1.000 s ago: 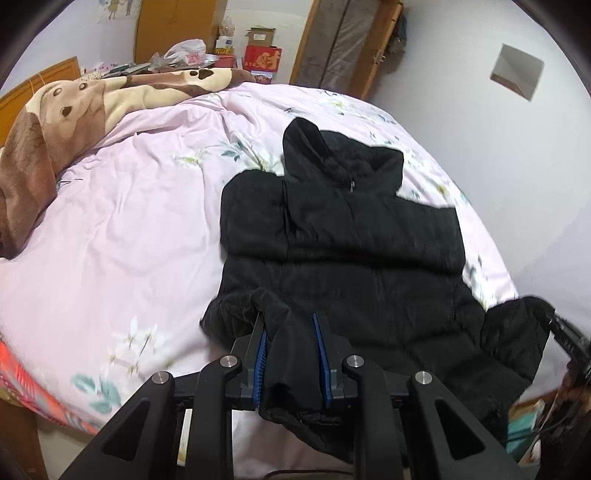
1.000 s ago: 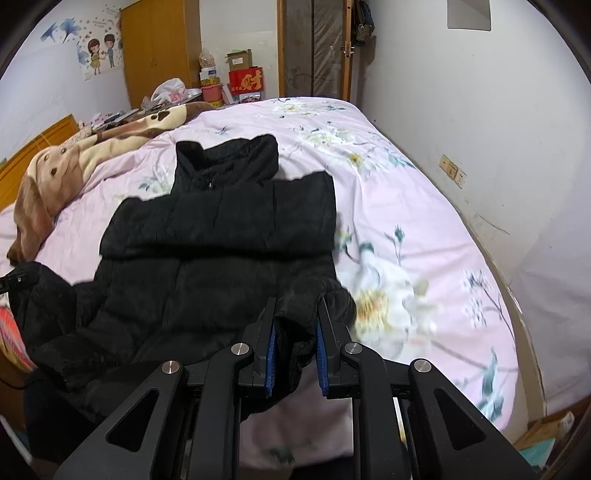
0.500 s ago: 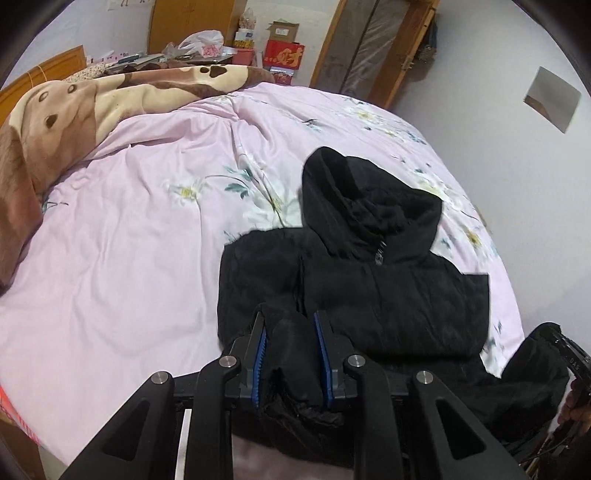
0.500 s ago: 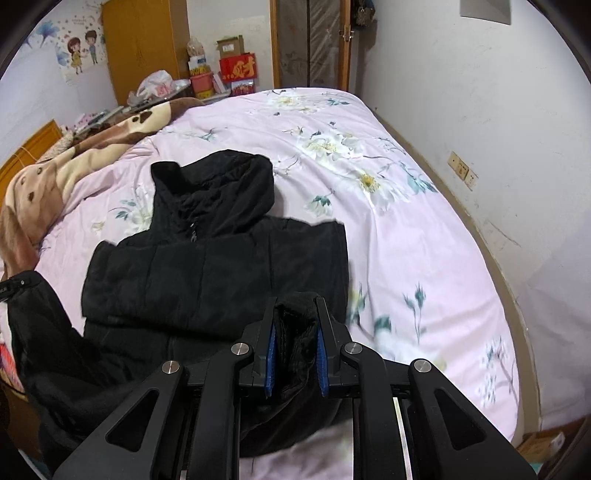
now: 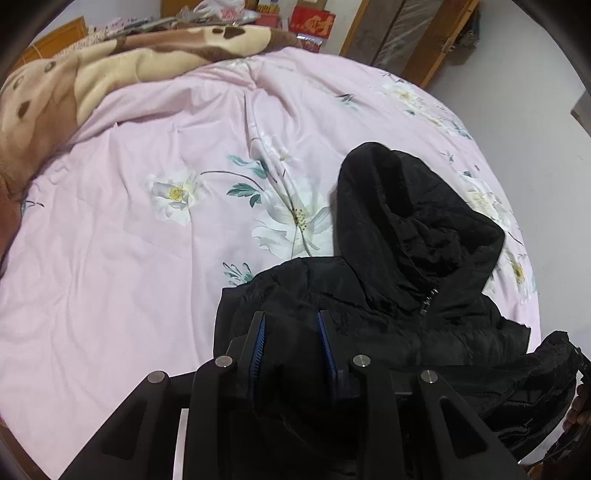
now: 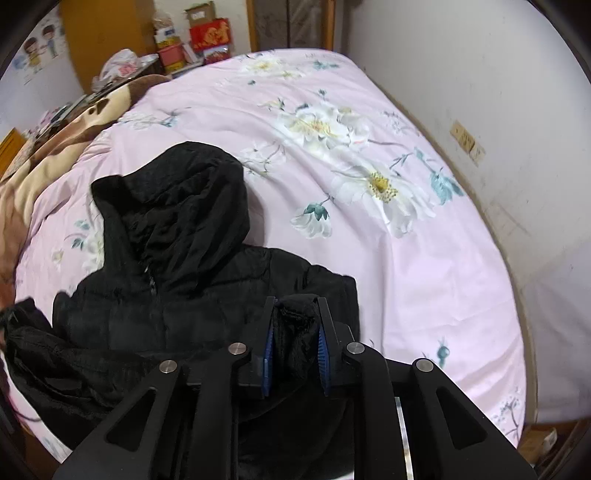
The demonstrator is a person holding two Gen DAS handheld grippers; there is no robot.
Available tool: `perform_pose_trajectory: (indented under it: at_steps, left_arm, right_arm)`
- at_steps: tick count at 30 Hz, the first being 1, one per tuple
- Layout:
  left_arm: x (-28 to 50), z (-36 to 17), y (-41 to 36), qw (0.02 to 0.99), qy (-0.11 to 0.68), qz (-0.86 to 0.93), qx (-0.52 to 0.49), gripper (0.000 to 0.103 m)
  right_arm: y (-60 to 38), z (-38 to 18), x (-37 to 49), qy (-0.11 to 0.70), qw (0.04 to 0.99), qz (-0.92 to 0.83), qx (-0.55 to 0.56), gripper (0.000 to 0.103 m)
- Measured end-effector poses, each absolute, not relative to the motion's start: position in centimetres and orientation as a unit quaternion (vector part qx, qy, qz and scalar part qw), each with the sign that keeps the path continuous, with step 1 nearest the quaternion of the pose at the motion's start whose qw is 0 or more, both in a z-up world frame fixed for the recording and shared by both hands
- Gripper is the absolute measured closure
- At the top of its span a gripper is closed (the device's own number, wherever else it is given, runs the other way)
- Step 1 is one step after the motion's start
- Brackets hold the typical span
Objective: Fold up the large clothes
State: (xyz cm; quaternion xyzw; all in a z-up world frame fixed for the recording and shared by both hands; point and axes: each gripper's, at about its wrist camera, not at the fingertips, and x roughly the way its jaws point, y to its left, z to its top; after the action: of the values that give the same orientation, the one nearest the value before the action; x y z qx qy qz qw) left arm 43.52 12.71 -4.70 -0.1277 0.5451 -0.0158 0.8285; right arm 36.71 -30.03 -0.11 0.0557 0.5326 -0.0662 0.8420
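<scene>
The wide bed under its pink quilt cover printed with white flowers [image 5: 155, 258] fills most of what I see from both wrists, running back to a brown and cream plush blanket with dark spots [image 5: 92, 70] heaped along its far left edge. A white plaster wall [image 6: 498, 92] borders the bed on my right side, and an orange wooden wardrobe [image 6: 107, 40] stands in the far corner beside a stack of red and cardboard boxes [image 6: 208, 35]. On the near half of the bed lies the black padded hooded jacket [image 5: 406, 295], its body bunched toward me and its hood [image 6: 177, 199] spread flat on the quilt, pointing away, with the zipper pull [image 5: 426, 302] showing at the collar. My left gripper [image 5: 291, 343] is down at the near left part of the jacket, its blue-padded fingers [image 5: 258, 339] clamped on a fold of the black fabric that fills the gap between them. My right gripper [image 6: 295, 332] holds the near right part in the same way, its blue pads [image 6: 322, 343] pressed against a thick wad of black cloth that rises between them. From the left wrist view, a further lump of the jacket hangs at the far right edge, next to my right gripper's hand.
</scene>
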Motion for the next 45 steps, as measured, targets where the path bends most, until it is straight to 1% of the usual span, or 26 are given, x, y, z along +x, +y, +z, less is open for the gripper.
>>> perform_pose_trajectory:
  at_steps: [1, 3, 7, 8, 9, 10, 12, 13, 14, 16, 17, 19, 23, 24, 25, 29, 34, 35, 36, 37, 38, 39, 40, 41, 43, 45]
  left_arm:
    - [44.1, -5.1, 12.8, 0.826, 0.549, -0.016, -0.129, 0.074]
    - [44.8, -5.3, 13.1, 0.829, 0.543, -0.011, -0.132, 0.069]
    - [45.5, -5.2, 13.8, 0.839, 0.527, -0.009, -0.136, 0.066]
    - [45.6, -5.2, 14.0, 0.84, 0.525, -0.007, -0.136, 0.059]
    - [45.7, -5.1, 14.2, 0.841, 0.523, -0.008, -0.136, 0.05]
    - [45.7, -5.1, 14.4, 0.842, 0.521, -0.01, -0.139, 0.048]
    - [45.5, -4.9, 14.9, 0.847, 0.511, -0.012, -0.147, 0.047]
    - [45.3, -4.8, 15.1, 0.849, 0.507, -0.014, -0.149, 0.046]
    - [45.1, -4.6, 15.3, 0.853, 0.501, -0.015, -0.148, 0.045]
    - [44.5, -4.3, 15.5, 0.859, 0.493, -0.015, -0.137, 0.037]
    - [44.1, -4.2, 15.6, 0.863, 0.488, -0.017, -0.13, 0.031]
    - [43.2, -4.1, 15.7, 0.871, 0.476, -0.028, -0.119, 0.03]
    - [41.8, -4.6, 16.0, 0.872, 0.473, -0.049, -0.115, 0.022]
    - [41.7, -5.0, 15.9, 0.87, 0.476, -0.055, -0.113, 0.019]
    - [41.6, -5.4, 15.7, 0.868, 0.481, -0.056, -0.109, 0.019]
    - [42.3, -8.0, 14.1, 0.854, 0.51, -0.064, -0.08, 0.019]
    - [43.6, -9.9, 13.0, 0.843, 0.53, -0.042, -0.083, 0.02]
    - [43.7, -10.0, 12.9, 0.843, 0.529, -0.042, -0.082, 0.03]
    - [43.7, -10.0, 12.7, 0.844, 0.529, -0.046, -0.08, 0.047]
    - [43.8, -10.0, 12.5, 0.844, 0.53, -0.044, -0.074, 0.052]
    - [43.7, -9.9, 12.4, 0.846, 0.528, -0.036, -0.063, 0.06]
    - [43.6, -9.5, 12.4, 0.851, 0.521, -0.035, -0.058, 0.067]
    - [43.3, -9.0, 12.6, 0.857, 0.51, -0.034, -0.06, 0.069]
    - [43.3, -8.7, 12.9, 0.859, 0.507, -0.032, -0.068, 0.071]
    - [43.1, -8.5, 13.9, 0.859, 0.503, -0.027, -0.095, 0.073]
    - [43.3, -9.3, 14.0, 0.855, 0.51, -0.023, -0.09, 0.073]
  right_arm:
    - [-30.1, -0.3, 37.3, 0.535, 0.84, -0.075, 0.051, 0.081]
    - [-30.1, -0.5, 38.2, 0.537, 0.838, -0.085, 0.037, 0.079]
    - [-30.5, -1.2, 39.3, 0.545, 0.833, -0.094, 0.035, 0.075]
    - [-30.7, -1.4, 39.5, 0.545, 0.833, -0.095, 0.035, 0.072]
    - [-30.9, -1.5, 39.5, 0.543, 0.833, -0.097, 0.035, 0.071]
    - [-31.1, -1.6, 39.5, 0.538, 0.836, -0.098, 0.037, 0.07]
    - [-31.3, -1.5, 39.6, 0.533, 0.839, -0.1, 0.042, 0.067]
    - [-31.5, -1.4, 39.6, 0.528, 0.842, -0.1, 0.043, 0.061]
    - [-31.7, -1.3, 39.5, 0.522, 0.846, -0.098, 0.046, 0.052]
    - [-32.2, -0.8, 39.0, 0.502, 0.859, -0.09, 0.048, 0.044]
    - [-32.3, -0.6, 38.7, 0.495, 0.863, -0.088, 0.047, 0.043]
    - [-32.5, -0.3, 38.0, 0.478, 0.874, -0.078, 0.037, 0.042]
    - [-32.7, -1.0, 36.1, 0.462, 0.886, -0.03, 0.011, 0.033]
    - [-32.7, -1.5, 35.8, 0.465, 0.885, -0.014, 0.008, 0.033]
    - [-32.6, -2.3, 35.4, 0.468, 0.884, 0.003, 0.003, 0.032]
    - [-32.5, -4.9, 35.5, 0.475, 0.879, 0.033, 0.01, 0.028]
    - [-32.9, -7.7, 37.6, 0.507, 0.858, 0.037, 0.067, 0.029]
    - [-32.9, -7.9, 37.8, 0.507, 0.859, 0.031, 0.07, 0.034]
    - [-32.9, -7.9, 37.7, 0.504, 0.86, 0.027, 0.072, 0.043]
    - [-32.8, -7.8, 37.9, 0.503, 0.86, 0.025, 0.076, 0.06]
    - [-32.8, -7.7, 37.9, 0.504, 0.859, 0.027, 0.081, 0.071]
    - [-32.8, -7.3, 37.9, 0.498, 0.863, 0.032, 0.083, 0.076]
    - [-32.7, -6.9, 37.8, 0.491, 0.867, 0.034, 0.08, 0.08]
    - [-32.6, -6.4, 37.7, 0.485, 0.871, 0.031, 0.074, 0.081]
    - [-32.3, -5.6, 37.4, 0.464, 0.882, 0.031, 0.071, 0.082]
    - [-31.9, -5.8, 37.7, 0.464, 0.884, 0.023, 0.057, 0.082]
